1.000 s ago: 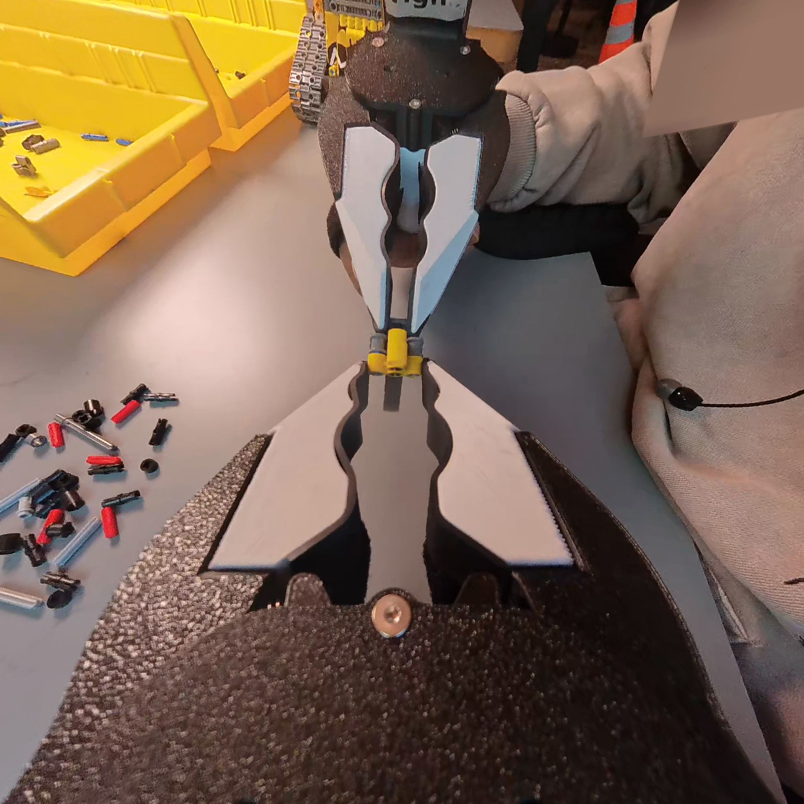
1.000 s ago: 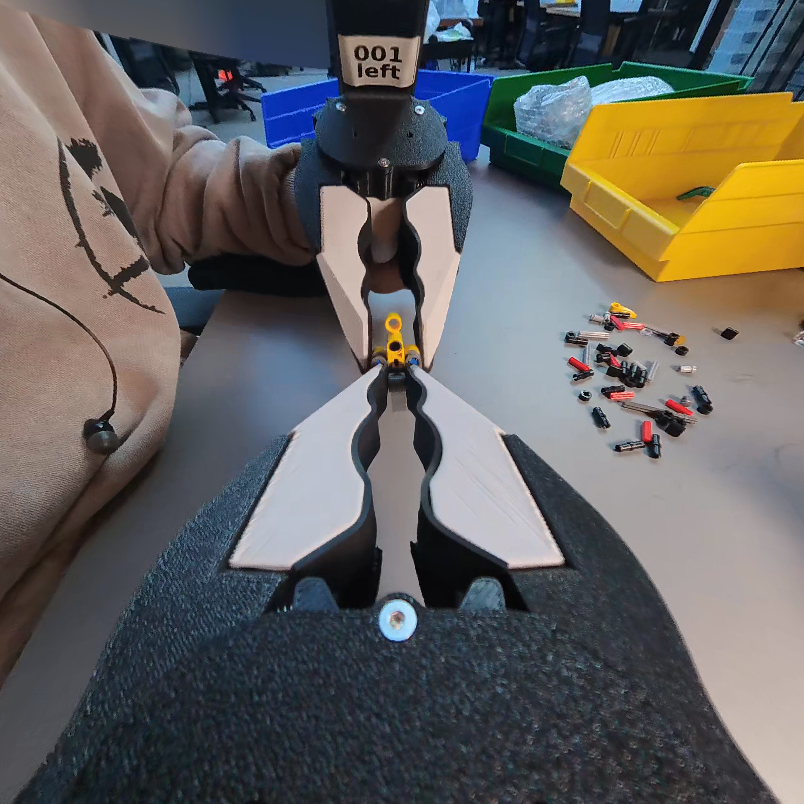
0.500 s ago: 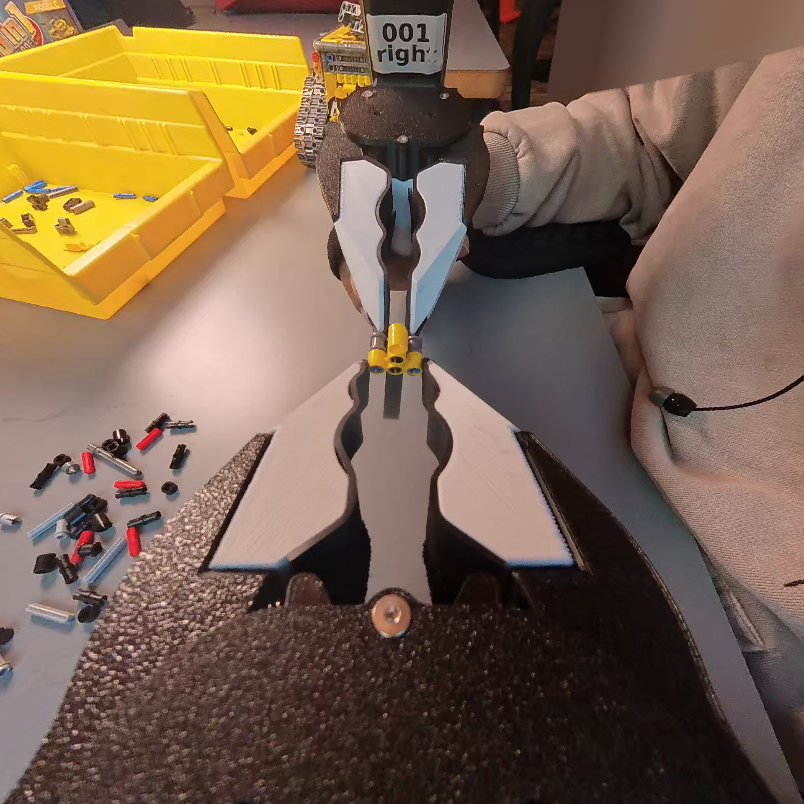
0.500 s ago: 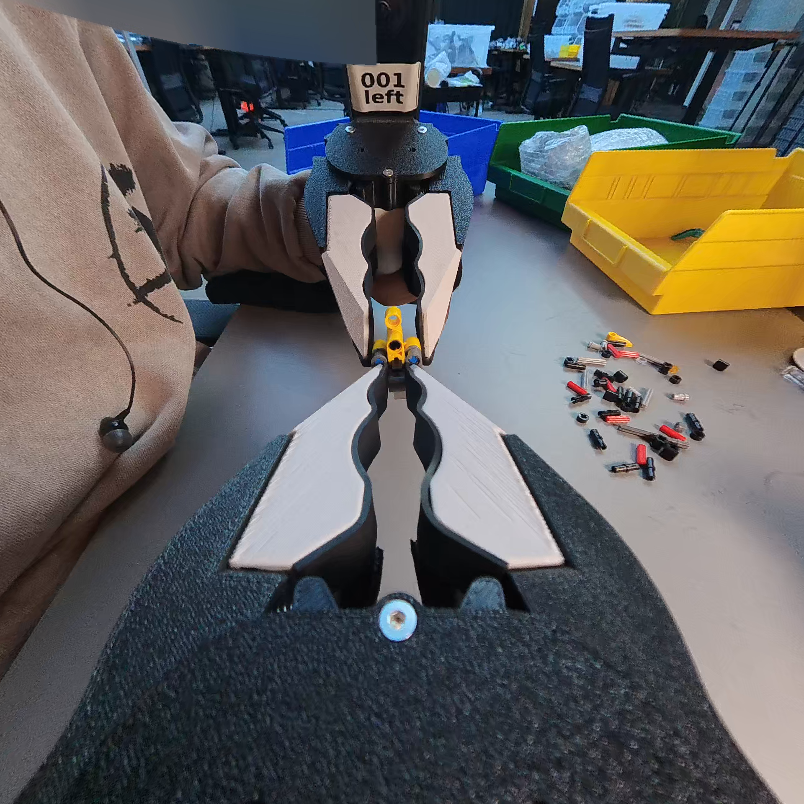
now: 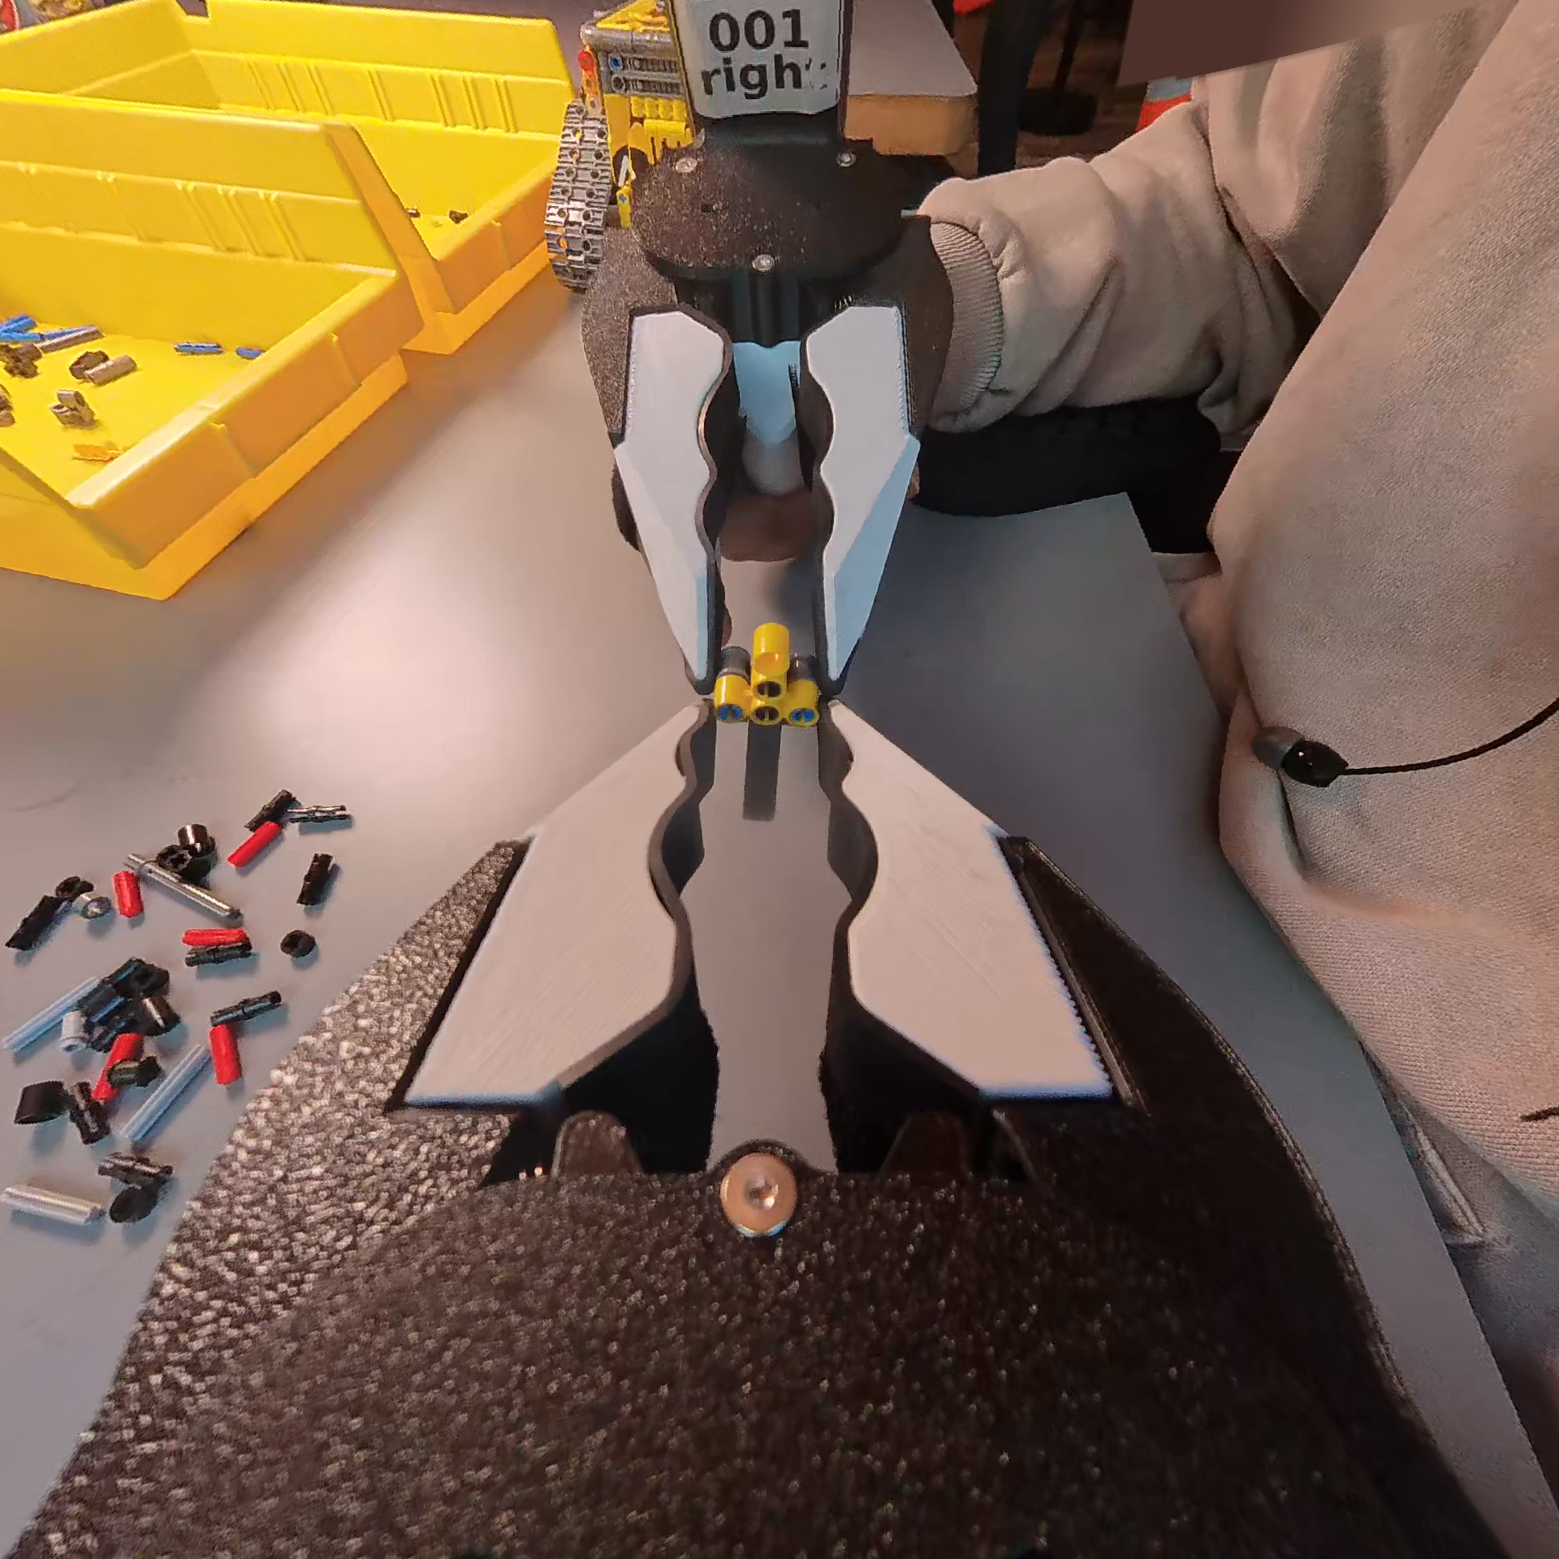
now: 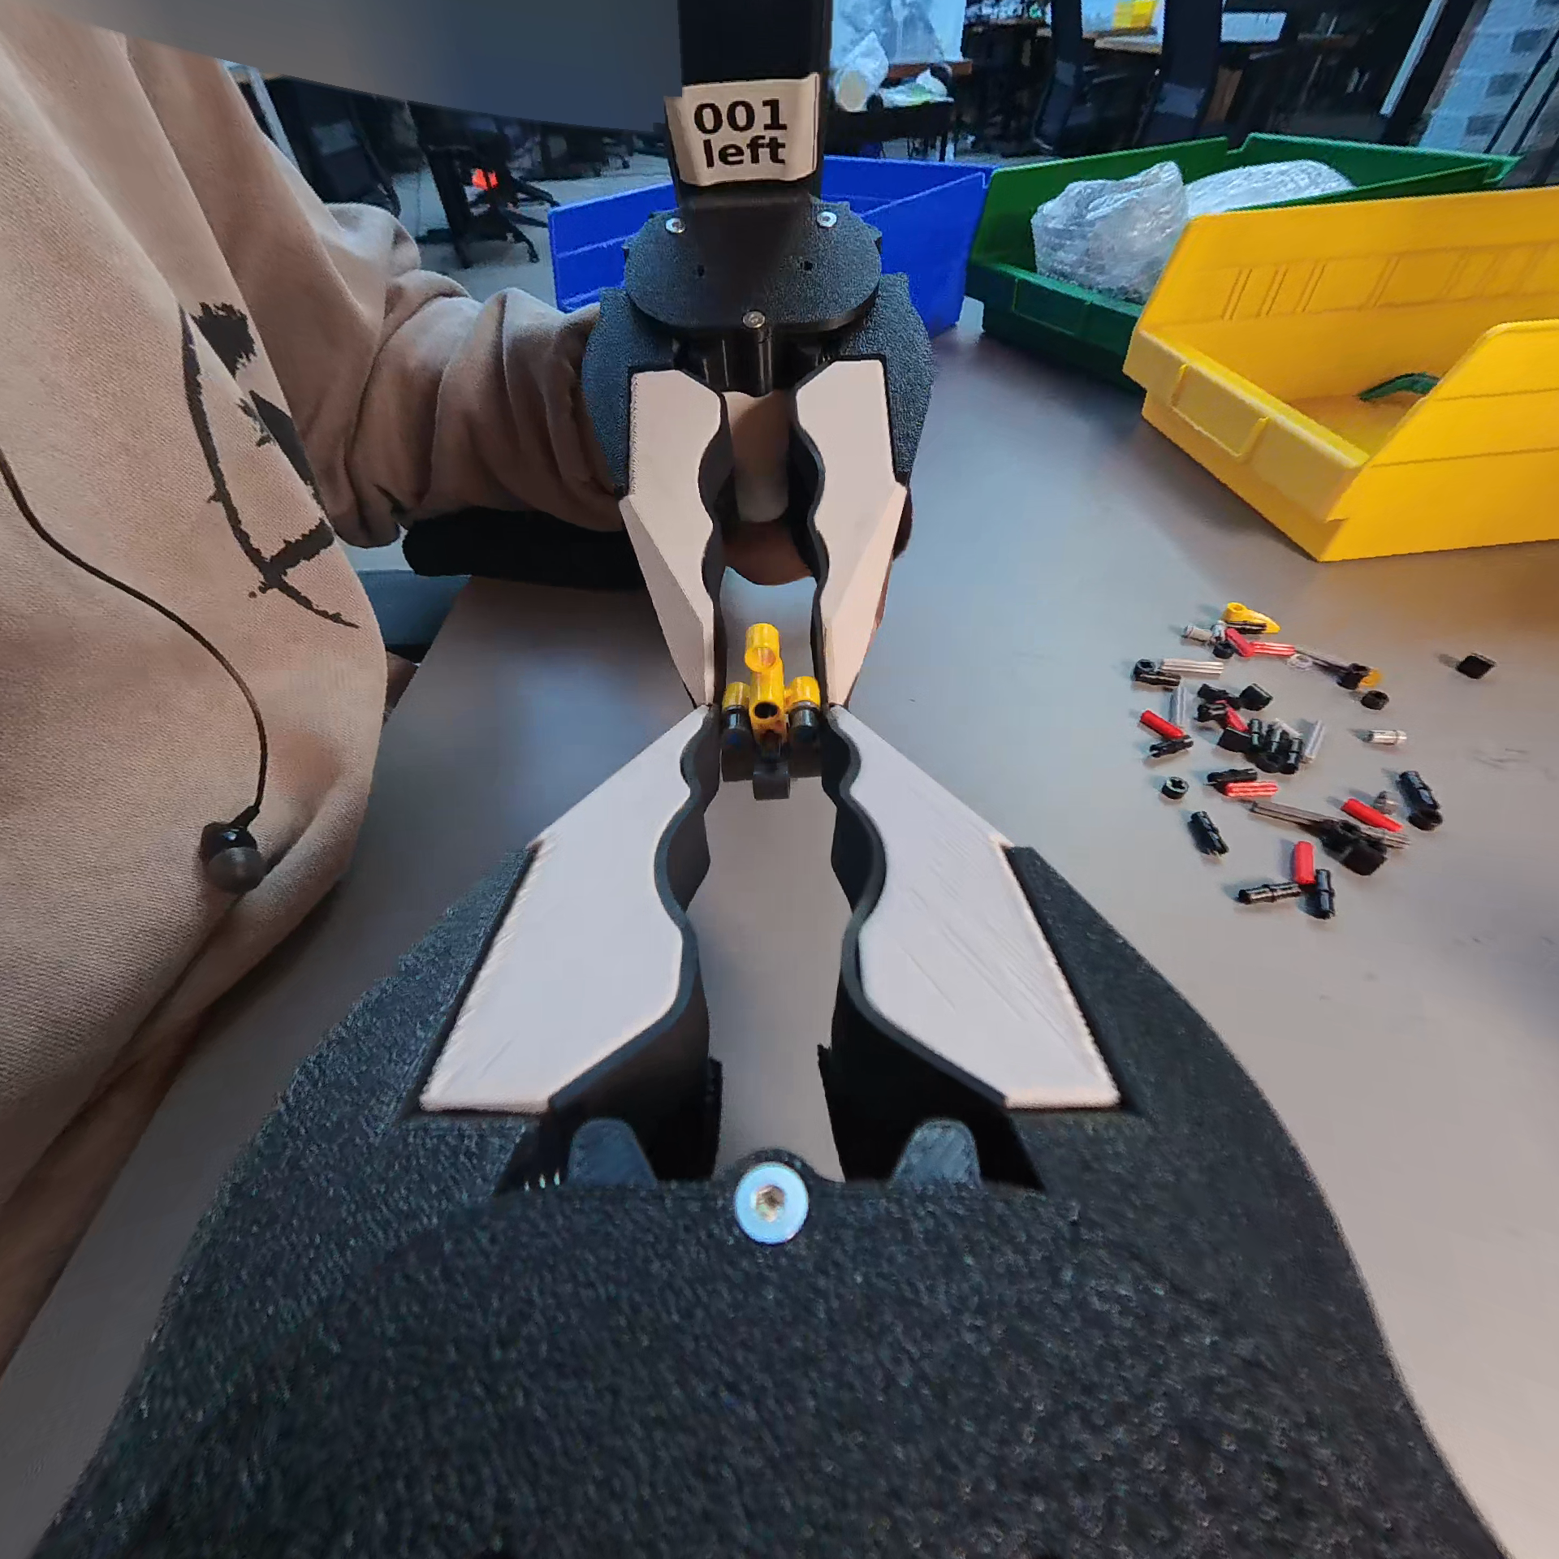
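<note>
Glossy plastic connector (image 5: 766,693); grainy matt gripper shell (image 5: 759,1350), prob. printed.

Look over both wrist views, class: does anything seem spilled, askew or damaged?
Only the small loose parts stand out: they lie scattered on the grey table outside the yellow bins. The yellow connector piece sits squarely between both grippers' fingers, and no damage shows.

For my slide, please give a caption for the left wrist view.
Two tools meet tip to tip on a yellow piece above a grey table.
</note>
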Available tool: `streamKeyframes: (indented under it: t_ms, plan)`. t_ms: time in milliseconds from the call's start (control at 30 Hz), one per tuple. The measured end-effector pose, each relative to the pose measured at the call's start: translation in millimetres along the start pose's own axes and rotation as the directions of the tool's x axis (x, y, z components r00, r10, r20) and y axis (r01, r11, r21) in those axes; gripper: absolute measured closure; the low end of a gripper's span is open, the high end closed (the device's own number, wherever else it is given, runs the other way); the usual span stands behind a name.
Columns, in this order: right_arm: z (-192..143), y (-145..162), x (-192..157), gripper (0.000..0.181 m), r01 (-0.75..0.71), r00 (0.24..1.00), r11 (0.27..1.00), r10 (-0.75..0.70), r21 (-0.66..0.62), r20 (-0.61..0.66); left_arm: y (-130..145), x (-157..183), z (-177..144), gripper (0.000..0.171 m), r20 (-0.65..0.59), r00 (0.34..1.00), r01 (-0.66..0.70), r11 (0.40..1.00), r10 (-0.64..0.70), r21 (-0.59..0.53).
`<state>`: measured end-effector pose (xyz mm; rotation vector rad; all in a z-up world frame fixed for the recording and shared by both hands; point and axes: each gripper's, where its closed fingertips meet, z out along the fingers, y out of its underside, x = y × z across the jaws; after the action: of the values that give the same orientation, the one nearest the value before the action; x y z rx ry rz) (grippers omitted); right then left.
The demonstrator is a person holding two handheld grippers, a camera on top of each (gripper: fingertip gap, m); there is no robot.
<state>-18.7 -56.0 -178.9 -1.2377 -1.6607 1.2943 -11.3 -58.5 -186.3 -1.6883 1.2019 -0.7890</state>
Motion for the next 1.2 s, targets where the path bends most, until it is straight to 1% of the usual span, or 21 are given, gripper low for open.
streamKeyframes:
  t_ms: [100, 200, 367, 400, 433, 500, 667, 900, 967, 1000, 1033, 1100, 1133, 1200]
  plan:
    - [0, 4, -2, 0.159, 0.014, 1.0, 1.0, -0.014, -0.02, 0.007, 3, 2, 1, 0.148, -0.011, 1.0, -0.002, 1.0, 0.002, -0.014]
    - [2, 11, -3, 0.159, 0.027, 1.0, 0.998, -0.027, -0.065, 0.004, 10, 3, 4, 0.148, -0.013, 1.0, -0.008, 0.998, 0.007, -0.054]
    - [5, 1, -4, 0.159, 0.049, 0.998, 0.998, -0.051, -0.049, -0.026, 19, 3, 7, 0.148, -0.01, 1.0, -0.02, 0.994, 0.019, -0.111]
    - [7, 4, -4, 0.166, 0.054, 0.998, 0.996, -0.056, -0.071, -0.026, 21, 4, 8, 0.148, -0.01, 1.0, -0.022, 0.993, 0.021, -0.117]
    - [7, 10, -4, 0.176, 0.074, 0.997, 0.992, -0.077, -0.101, -0.026, 22, 3, 8, 0.148, -0.008, 1.0, -0.018, 0.992, 0.017, -0.121]
    - [6, 14, -2, 0.176, 0.087, 0.995, 0.989, -0.092, -0.119, -0.037, 22, 2, 6, 0.148, -0.011, 1.0, -0.006, 0.993, 0.005, -0.114]
    - [1, 12, -2, 0.176, 0.051, 0.999, 0.995, -0.052, -0.091, -0.015, 16, 2, 4, 0.149, -0.018, 1.0, 0.008, 0.997, -0.009, -0.08]
    - [4, 30, -1, 0.175, 0.075, 0.997, 0.98, -0.08, -0.184, -0.02, 30, 2, 8, 0.149, -0.015, 1.0, -0.008, 0.989, 0.006, -0.15]
    - [6, 30, -3, 0.167, 0.085, 0.996, 0.979, -0.091, -0.188, -0.019, 34, 4, 10, 0.15, -0.02, 1.0, -0.016, 0.985, 0.013, -0.17]
    - [7, 29, -5, 0.169, 0.082, 0.996, 0.979, -0.086, -0.185, -0.01, 35, 4, 11, 0.15, -0.022, 1.0, -0.02, 0.984, 0.016, -0.176]
    - [8, 30, -5, 0.175, 0.083, 0.996, 0.978, -0.087, -0.191, -0.012, 36, 4, 11, 0.15, -0.023, 1.0, -0.021, 0.984, 0.017, -0.179]
    - [7, 31, -1, 0.176, 0.09, 0.995, 0.976, -0.097, -0.199, -0.028, 33, 1, 10, 0.15, -0.009, 1.0, -0.011, 0.987, 0.01, -0.163]
    - [5, 26, 1, 0.176, 0.078, 0.996, 0.982, -0.085, -0.172, -0.036, 28, 0, 7, 0.15, -0.007, 1.0, 0.003, 0.992, -0.004, -0.13]
    - [-2, 10, 5, 0.176, 0.025, 0.999, 0.997, -0.028, -0.069, -0.047, 9, -5, -1, 0.153, 0.002, 0.999, 0.039, 0.999, -0.039, -0.015]
